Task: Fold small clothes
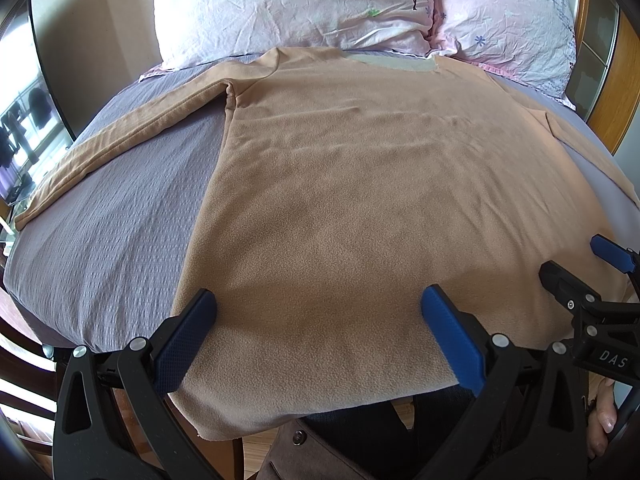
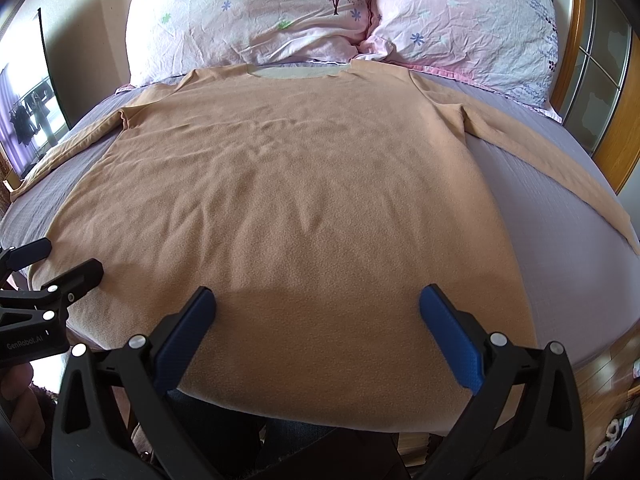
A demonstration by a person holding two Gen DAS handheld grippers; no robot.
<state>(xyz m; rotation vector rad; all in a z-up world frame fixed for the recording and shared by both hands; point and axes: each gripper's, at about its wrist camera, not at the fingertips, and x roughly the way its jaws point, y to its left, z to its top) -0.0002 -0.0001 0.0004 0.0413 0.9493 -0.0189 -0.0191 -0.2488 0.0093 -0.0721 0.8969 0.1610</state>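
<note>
A tan long-sleeved fleece shirt (image 1: 360, 184) lies flat on the bed, neck toward the pillows, hem hanging over the near edge. It also fills the right wrist view (image 2: 288, 200). Its left sleeve (image 1: 120, 136) stretches out to the left and its right sleeve (image 2: 560, 160) to the right. My left gripper (image 1: 318, 300) is open and empty above the hem's left part. My right gripper (image 2: 318, 300) is open and empty above the hem's right part. The right gripper also shows at the right edge of the left wrist view (image 1: 580, 264), and the left gripper at the left edge of the right wrist view (image 2: 60, 264).
The bed has a grey-lilac sheet (image 1: 112, 220). Two pink flowered pillows (image 2: 256, 12) (image 2: 472, 20) lie at the head. A wooden headboard (image 2: 576, 80) stands at the right. A wall and window are at the left.
</note>
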